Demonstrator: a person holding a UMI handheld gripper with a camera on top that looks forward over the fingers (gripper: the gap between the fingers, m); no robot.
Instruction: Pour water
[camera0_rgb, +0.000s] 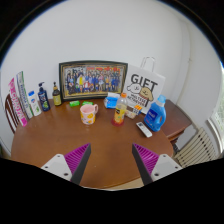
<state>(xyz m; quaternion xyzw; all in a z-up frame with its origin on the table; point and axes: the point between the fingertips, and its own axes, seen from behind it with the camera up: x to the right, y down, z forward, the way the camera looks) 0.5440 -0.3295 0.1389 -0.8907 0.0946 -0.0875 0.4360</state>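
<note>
Cup (89, 113) sits mid-table, well beyond the gripper (112, 158), whose fingers are wide apart and empty. Crowded bottles (120, 110) beside it risk a knock.

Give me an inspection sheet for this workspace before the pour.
Surface: brown wooden table, bare near the fingers.
Job's things: orange cup and small bottle beyond the fingers, apart.
Clutter: blue detergent jug, bottles at far left, framed photo, white gift bag.
Gripper: gripper open, holding nothing.
Cables: nothing seen.
Surroundings: white wall; chair beside the table.
</note>
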